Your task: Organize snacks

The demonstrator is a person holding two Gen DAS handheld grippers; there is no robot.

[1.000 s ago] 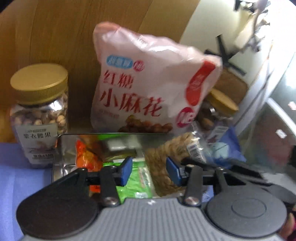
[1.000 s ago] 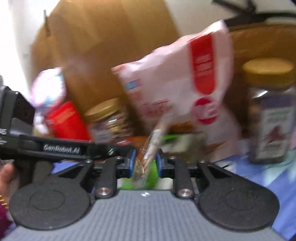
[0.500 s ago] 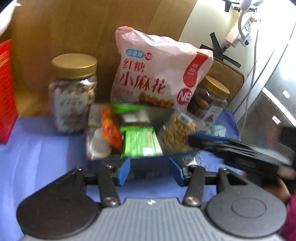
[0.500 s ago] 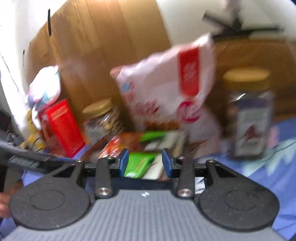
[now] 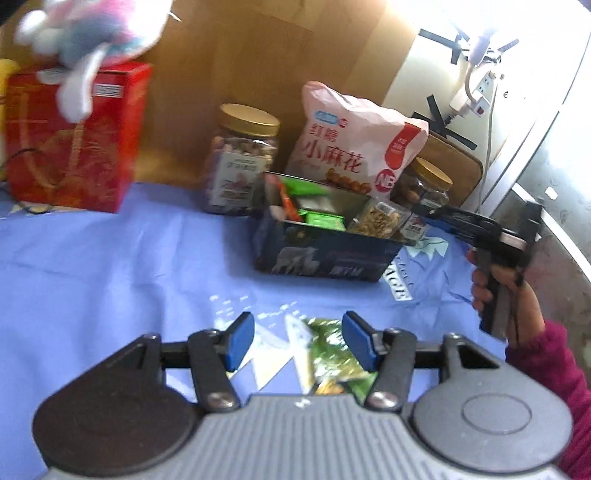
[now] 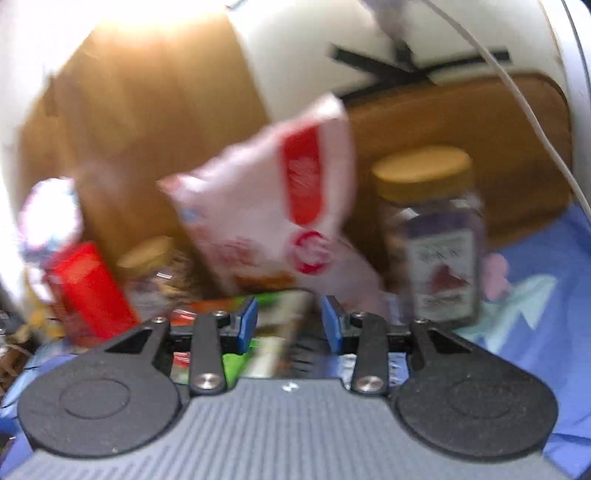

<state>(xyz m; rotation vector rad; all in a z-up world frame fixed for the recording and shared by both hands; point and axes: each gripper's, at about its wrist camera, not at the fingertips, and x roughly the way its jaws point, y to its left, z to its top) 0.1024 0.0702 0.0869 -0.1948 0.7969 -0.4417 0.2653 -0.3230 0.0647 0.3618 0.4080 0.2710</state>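
A dark tin box stands on the blue cloth and holds several snack packets, with a clear bag of twisted snacks at its right end. My left gripper is open, low over loose packets: a green one and a clear one. My right gripper is open and empty, just above the box; the left wrist view shows it at the box's right. The box contents look blurred in the right wrist view.
Behind the box stand a pink snack bag, a gold-lidded jar on its left and another jar on its right. A red carton with a plush toy stands at the far left. Wooden board and wall behind.
My right gripper has opened and let go of the clear snack bag, which now lies in the box. My left gripper has pulled back from the box to the loose packets.
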